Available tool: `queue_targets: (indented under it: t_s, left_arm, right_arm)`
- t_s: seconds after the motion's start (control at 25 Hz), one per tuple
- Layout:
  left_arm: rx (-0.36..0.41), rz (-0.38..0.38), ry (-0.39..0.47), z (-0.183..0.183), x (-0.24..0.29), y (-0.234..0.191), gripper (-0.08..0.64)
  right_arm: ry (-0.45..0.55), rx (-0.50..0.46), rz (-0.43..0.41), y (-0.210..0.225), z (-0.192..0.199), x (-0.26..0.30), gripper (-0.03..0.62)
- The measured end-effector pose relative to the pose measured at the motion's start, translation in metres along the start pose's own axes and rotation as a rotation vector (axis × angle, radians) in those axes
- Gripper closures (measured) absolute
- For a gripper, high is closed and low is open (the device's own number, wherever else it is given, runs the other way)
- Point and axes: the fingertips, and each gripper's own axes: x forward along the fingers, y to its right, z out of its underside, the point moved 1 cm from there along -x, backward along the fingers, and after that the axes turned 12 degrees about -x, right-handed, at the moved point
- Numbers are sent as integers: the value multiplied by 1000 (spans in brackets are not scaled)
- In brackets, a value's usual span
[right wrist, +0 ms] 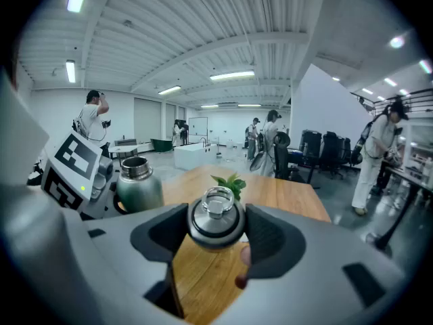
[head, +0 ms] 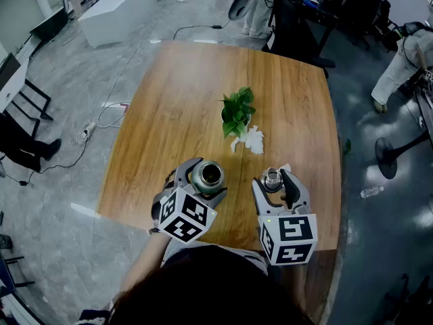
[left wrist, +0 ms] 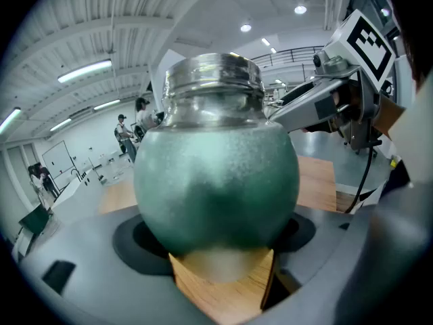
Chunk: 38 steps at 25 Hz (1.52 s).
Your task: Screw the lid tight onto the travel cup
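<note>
The green travel cup (head: 206,175), its steel threaded mouth uncovered, stands upright near the table's front edge. My left gripper (head: 203,179) is shut on its round body, which fills the left gripper view (left wrist: 216,181). The steel lid (head: 272,179), with a ring handle on top, sits between the jaws of my right gripper (head: 274,181), which is shut on it just right of the cup. In the right gripper view the lid (right wrist: 216,222) hangs above the wood, and the cup (right wrist: 139,185) stands to its left, a short gap away.
A small potted plant (head: 238,112) and crumpled white tissue (head: 252,141) lie mid-table, beyond the grippers. The wooden table (head: 176,100) ends just behind my hands. Office chairs (head: 291,12) and people stand past the far edge; cables run over the floor at the left.
</note>
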Motion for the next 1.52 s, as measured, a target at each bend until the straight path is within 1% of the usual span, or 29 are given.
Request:
queue_targets:
  t_s: [0.36, 0.48, 0.52, 0.6, 0.76, 0.8, 0.88, 1.08, 1.36, 1.52]
  left_arm:
    - [8, 8, -3, 3, 3, 2, 160]
    - [20, 30, 1, 4, 5, 6, 160]
    - [27, 45, 1, 3, 4, 9, 160]
    - [45, 80, 0, 3, 2, 18, 160]
    - [76, 136, -12, 5, 4, 34, 160]
    - [85, 147, -16, 6, 6, 38, 160]
    - [106, 167, -21, 5, 7, 47, 160]
    - [143, 206, -25, 3, 9, 64, 160]
    - [181, 217, -42, 6, 15, 72, 160]
    - [184, 228, -43, 6, 16, 75, 160]
  right_arm:
    - [12, 4, -8, -4, 1, 3, 316]
    - [62, 34, -52, -5, -4, 3, 314]
    - [90, 44, -84, -7, -7, 0, 316]
    - [162, 59, -180, -14, -19, -12, 316]
    - [308, 54, -427, -39, -44, -34, 316]
    - [330, 50, -471, -46, -48, -37, 316]
    - [349, 37, -518, -55, -54, -40, 315]
    - [325, -22, -530, -68, -53, -35, 316]
    - [300, -40, -541, -70, -47, -29, 315]
    - [283, -46, -548, -72, -43, -27, 315]
